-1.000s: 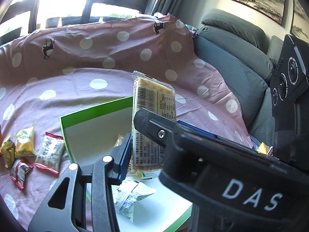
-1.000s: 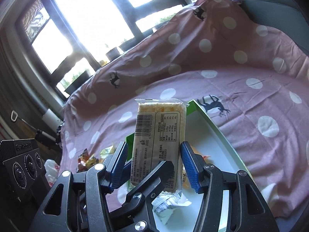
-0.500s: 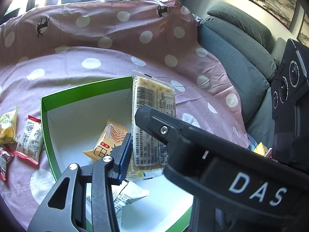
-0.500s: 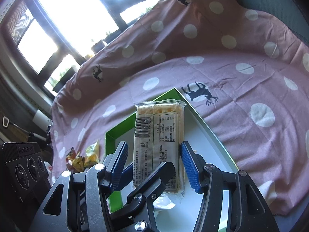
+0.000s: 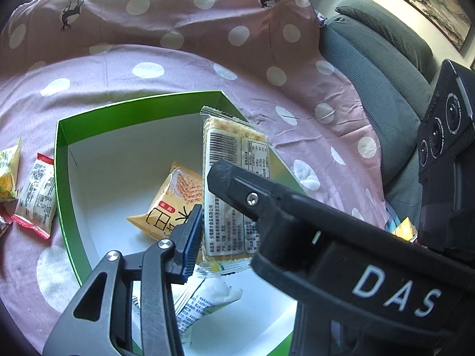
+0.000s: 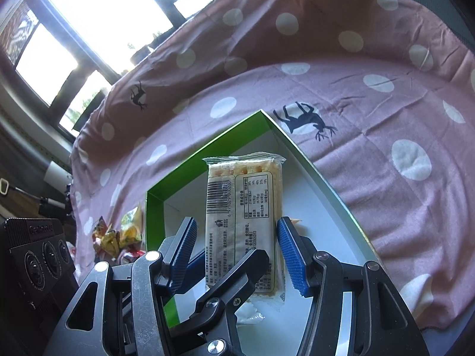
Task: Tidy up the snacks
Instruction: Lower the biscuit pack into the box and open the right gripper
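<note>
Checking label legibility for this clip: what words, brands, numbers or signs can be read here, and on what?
"DAS": white letters on the black housing.
Cracker packet: barcode and printed tables, too small to read.
Orange packet: large characters, upside down, not readable.
Camera block: embossed brand, blurred.
White packet: print too small.

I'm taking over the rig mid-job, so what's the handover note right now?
Left gripper: shut on the cracker packet, over the green box.
Right gripper: jaws flank the same packet; grip unclear.
Done: orange wafer packet and white packet lie in the box.
Left: probably lower and release the cracker packet, then box the loose snacks on the dotted cloth beside it.
</note>
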Demonstrator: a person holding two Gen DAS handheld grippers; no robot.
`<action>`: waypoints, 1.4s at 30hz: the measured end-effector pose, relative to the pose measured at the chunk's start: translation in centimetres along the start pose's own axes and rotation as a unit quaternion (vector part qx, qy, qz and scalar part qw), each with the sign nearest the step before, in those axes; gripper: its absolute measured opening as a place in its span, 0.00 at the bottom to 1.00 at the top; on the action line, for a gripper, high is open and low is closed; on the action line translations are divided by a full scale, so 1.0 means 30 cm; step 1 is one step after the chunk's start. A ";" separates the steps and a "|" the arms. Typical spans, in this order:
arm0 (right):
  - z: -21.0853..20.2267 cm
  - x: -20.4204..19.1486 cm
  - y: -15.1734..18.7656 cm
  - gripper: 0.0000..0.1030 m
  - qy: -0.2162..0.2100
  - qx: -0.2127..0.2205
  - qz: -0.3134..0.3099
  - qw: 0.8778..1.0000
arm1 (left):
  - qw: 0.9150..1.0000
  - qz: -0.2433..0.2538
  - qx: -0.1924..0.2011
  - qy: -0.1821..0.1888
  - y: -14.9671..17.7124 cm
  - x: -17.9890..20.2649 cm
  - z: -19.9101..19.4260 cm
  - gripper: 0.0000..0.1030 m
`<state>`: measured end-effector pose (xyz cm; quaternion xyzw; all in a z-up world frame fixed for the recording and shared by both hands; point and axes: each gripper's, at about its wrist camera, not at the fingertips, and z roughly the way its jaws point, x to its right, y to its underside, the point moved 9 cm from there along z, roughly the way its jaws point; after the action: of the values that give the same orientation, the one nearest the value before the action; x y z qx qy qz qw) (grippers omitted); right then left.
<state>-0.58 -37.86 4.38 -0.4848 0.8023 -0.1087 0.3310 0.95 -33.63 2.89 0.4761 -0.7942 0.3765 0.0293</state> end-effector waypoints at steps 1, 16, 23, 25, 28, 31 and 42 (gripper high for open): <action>0.008 0.002 0.002 0.58 0.000 -0.004 0.001 1.000 | 1.000 -0.003 -0.003 -0.001 0.003 -0.005 0.004 0.39; 0.079 0.022 0.024 0.58 -0.016 -0.043 0.017 0.999 | 0.998 -0.027 -0.051 -0.018 0.029 -0.043 0.064 0.38; 0.085 0.022 0.025 0.58 -0.019 -0.047 0.019 0.999 | 0.998 -0.027 -0.050 -0.028 0.032 -0.050 0.059 0.38; 0.084 0.024 0.024 0.58 -0.020 -0.046 0.021 0.999 | 0.998 -0.024 -0.043 -0.028 0.030 -0.044 0.048 0.38; 0.068 0.014 0.020 0.58 -0.022 -0.038 0.017 0.999 | 0.999 -0.019 -0.030 -0.034 0.025 -0.046 0.022 0.40; 0.041 -0.011 0.010 0.58 -0.030 -0.022 0.010 0.999 | 0.999 -0.014 -0.015 -0.041 0.017 -0.053 -0.023 0.41; -0.069 -0.173 -0.011 0.68 -0.062 0.048 -0.037 0.996 | 0.991 -0.018 0.081 -0.105 -0.007 -0.210 -0.318 0.72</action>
<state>-0.06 -33.93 8.33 -0.5031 0.7559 -0.1290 0.3986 1.58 -23.09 7.28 0.5279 -0.7512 0.3868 -0.0861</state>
